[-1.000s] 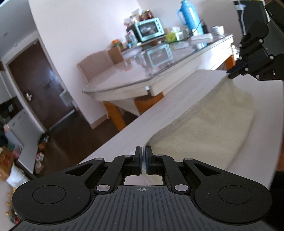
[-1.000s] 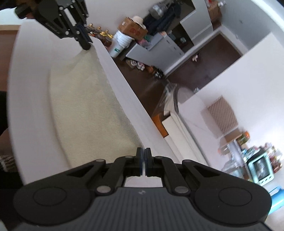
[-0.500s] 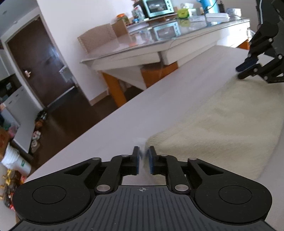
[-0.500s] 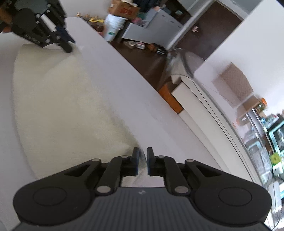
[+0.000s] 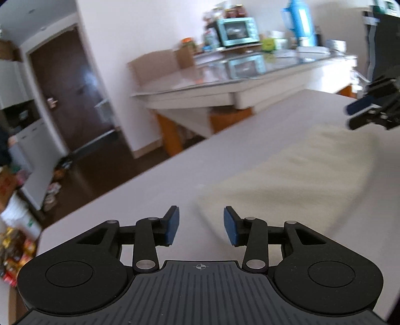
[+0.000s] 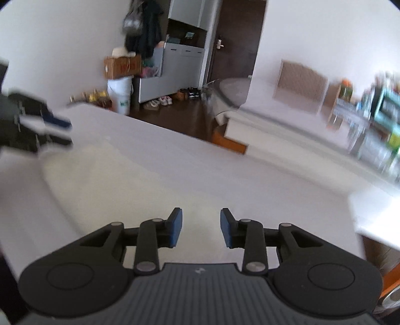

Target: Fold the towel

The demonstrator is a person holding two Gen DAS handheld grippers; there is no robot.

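A cream towel [image 5: 295,172] lies folded flat on the white table [image 5: 155,185]. My left gripper [image 5: 201,226] is open and empty, just above the towel's near corner. My right gripper [image 6: 201,227] is open and empty over the towel's other end; the towel [image 6: 120,185] looks blurred there. Each gripper shows in the other's view: the right one [image 5: 362,113] at the far right edge, the left one [image 6: 53,130] at the far left, both with jaws apart.
A glass-topped dining table [image 5: 225,82] with a teal toaster oven [image 5: 237,31] and a blue flask [image 5: 298,22] stands beyond the work table. A brown door [image 5: 62,100], cabinets, boxes and shoes [image 6: 160,101] are on the dark floor.
Both grippers were shut on the towel's corners, then opened and let go. The towel now lies flat and both grippers have lifted back from it.
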